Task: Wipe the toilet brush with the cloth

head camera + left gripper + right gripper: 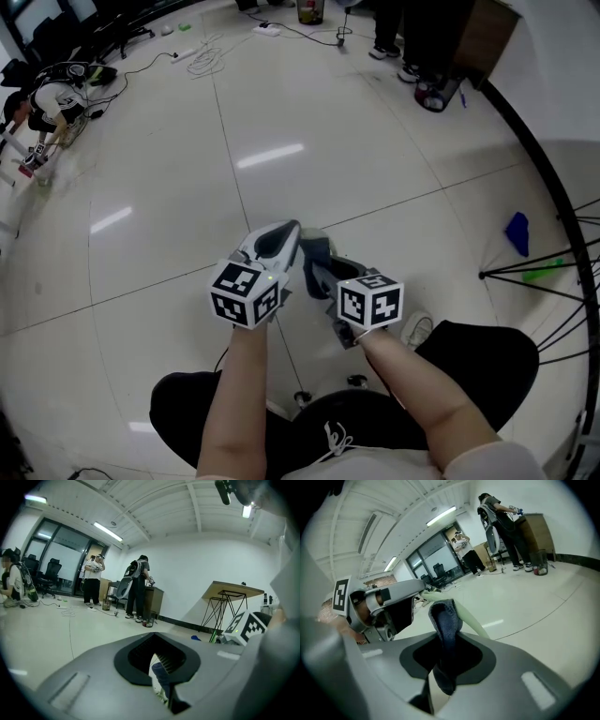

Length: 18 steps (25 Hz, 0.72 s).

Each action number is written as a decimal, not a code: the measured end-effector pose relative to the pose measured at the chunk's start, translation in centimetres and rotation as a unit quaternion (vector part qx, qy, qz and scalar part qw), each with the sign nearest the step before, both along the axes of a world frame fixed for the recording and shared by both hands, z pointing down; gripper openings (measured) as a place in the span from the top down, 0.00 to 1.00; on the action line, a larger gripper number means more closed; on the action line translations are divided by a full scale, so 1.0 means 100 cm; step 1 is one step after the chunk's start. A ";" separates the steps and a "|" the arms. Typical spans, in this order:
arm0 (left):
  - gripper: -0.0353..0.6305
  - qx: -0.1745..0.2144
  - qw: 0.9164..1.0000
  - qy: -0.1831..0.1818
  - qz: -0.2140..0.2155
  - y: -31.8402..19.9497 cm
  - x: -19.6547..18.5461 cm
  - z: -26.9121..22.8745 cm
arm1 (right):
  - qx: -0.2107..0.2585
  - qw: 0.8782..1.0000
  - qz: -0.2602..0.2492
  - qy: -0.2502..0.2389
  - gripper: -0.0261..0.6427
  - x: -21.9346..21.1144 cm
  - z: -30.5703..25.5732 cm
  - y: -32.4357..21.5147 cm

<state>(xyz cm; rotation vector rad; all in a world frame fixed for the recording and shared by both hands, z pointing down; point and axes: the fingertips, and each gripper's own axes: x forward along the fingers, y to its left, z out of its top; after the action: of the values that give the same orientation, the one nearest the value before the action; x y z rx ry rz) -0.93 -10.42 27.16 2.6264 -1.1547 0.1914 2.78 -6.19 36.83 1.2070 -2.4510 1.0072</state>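
our left tongs [158,663] are clamped on the pale green toilet brush [472,619], which we hold in the air above the floor. our right tongs [446,648] pinch the blue cloth [444,618], which lies against the handle. we judge that only a narrow fold is gripped, so a hard stroke could pull the cloth free or twist the brush loose.

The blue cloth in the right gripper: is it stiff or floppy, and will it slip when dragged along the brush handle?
Probably floppy: the cloth folds over the brush handle and hangs limp in the jaws of the right gripper. Likely light, since a small pinch holds it. Its woven surface should grip rather than slide.
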 end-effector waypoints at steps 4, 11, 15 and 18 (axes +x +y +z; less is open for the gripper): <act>0.94 0.001 1.000 -0.001 0.005 0.004 0.002 0.000 | -0.033 0.999 0.031 -0.014 0.83 0.018 0.023 -0.003; 0.94 0.003 1.000 -0.006 0.001 0.004 0.003 0.000 | -0.102 0.992 0.071 -0.021 0.83 0.035 0.082 -0.007; 0.94 0.008 1.000 -0.015 0.003 0.004 0.001 -0.001 | -0.149 0.982 0.107 -0.049 0.83 0.037 0.124 -0.010; 0.94 0.007 1.000 -0.013 0.001 0.002 -0.001 -0.002 | -0.175 0.975 0.126 -0.053 0.83 0.037 0.149 -0.009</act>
<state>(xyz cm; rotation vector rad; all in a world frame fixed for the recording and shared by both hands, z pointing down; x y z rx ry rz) -1.07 -10.25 26.94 2.6439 -1.1672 0.2206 6.44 -7.14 51.76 1.3882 -2.1022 1.5332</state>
